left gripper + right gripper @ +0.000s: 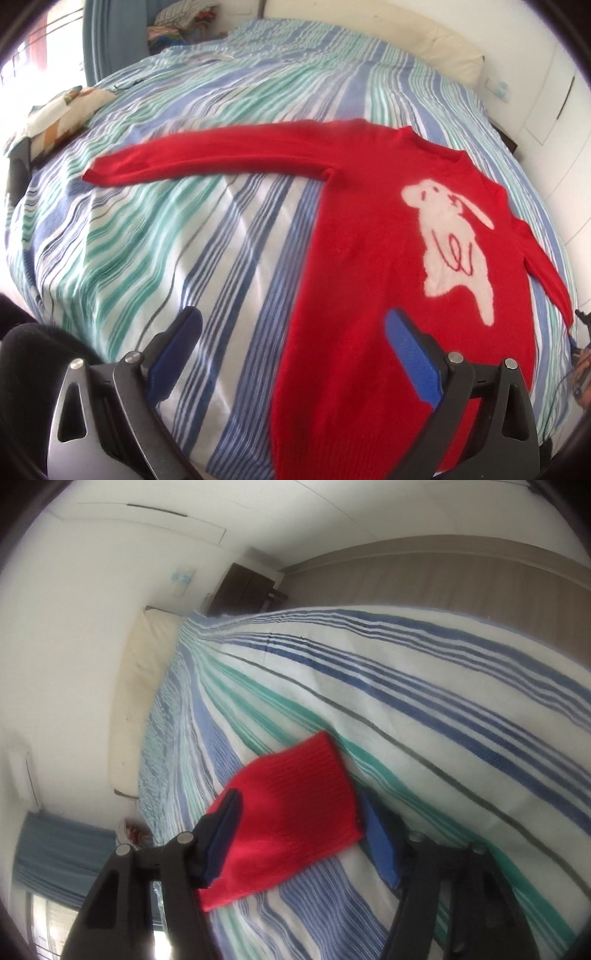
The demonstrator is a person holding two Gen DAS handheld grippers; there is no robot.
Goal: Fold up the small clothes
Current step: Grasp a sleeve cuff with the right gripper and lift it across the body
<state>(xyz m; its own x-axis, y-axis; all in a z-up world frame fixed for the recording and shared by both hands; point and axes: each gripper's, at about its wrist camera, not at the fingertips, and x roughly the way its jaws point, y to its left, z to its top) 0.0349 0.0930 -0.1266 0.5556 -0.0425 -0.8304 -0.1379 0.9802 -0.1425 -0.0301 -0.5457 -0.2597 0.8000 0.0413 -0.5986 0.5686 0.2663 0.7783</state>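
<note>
A small red sweater [362, 258] with a white dog figure [454, 240] lies flat, front up, on the striped bedspread [166, 236]. One sleeve [207, 157] stretches out to the left; the other runs down the right side. My left gripper [295, 343] is open above the sweater's lower left edge, one finger over the bedspread and one over the red cloth. In the right wrist view my right gripper [299, 827] is open, its jaws on either side of the red sleeve cuff [291, 808], which lies on the bedspread [424, 716].
A cream headboard cushion [388, 40] lines the far side of the bed, by white cupboards [554, 92]. A patterned pillow [55, 118] sits at the left edge. A dark nightstand [243, 587] stands by the wall. Blue curtains [59, 849] hang by a window.
</note>
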